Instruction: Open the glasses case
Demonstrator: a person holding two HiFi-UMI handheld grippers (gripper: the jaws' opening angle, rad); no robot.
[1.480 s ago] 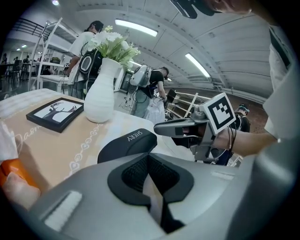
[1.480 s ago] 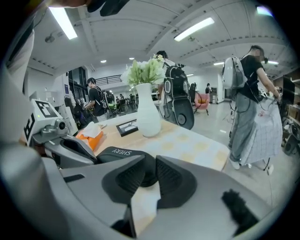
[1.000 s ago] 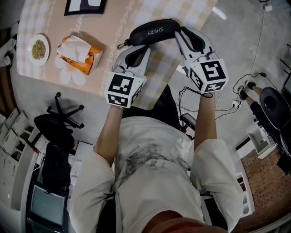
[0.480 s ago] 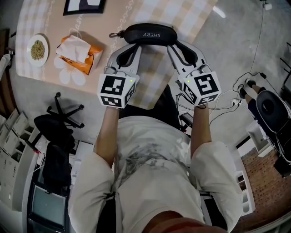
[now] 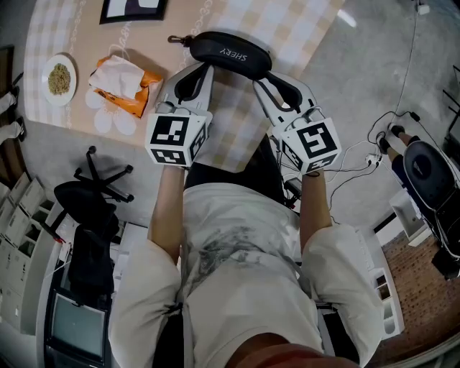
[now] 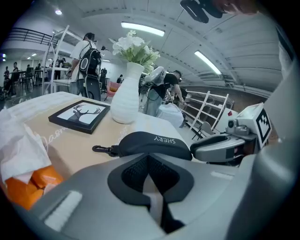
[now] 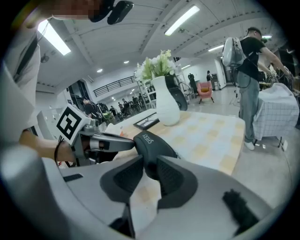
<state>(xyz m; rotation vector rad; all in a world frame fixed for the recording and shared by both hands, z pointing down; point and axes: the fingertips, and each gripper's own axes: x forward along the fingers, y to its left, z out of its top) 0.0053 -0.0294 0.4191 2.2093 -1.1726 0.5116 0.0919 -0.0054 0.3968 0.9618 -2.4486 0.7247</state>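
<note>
The black glasses case (image 5: 230,52) marked SHERY lies closed at the near edge of the table, its clip end to the left. My right gripper (image 5: 262,75) has its jaws around the case's right end, and the pads press on it (image 7: 152,145). My left gripper (image 5: 201,66) is shut, with its tips against the near side of the case (image 6: 154,143). The left gripper view does not show whether anything thin is pinched there. A small black clip (image 6: 98,150) hangs off the case's left end.
An orange tissue pack (image 5: 122,86) and a small plate of food (image 5: 60,77) sit to the left on the checked table (image 5: 302,21). A framed deer picture (image 6: 79,115) and a white vase of flowers (image 6: 126,96) stand farther back. People stand in the room behind.
Both grippers and the case have shifted left in the head view. The case has turned, its clip end swinging farther away and its right end coming nearer.
</note>
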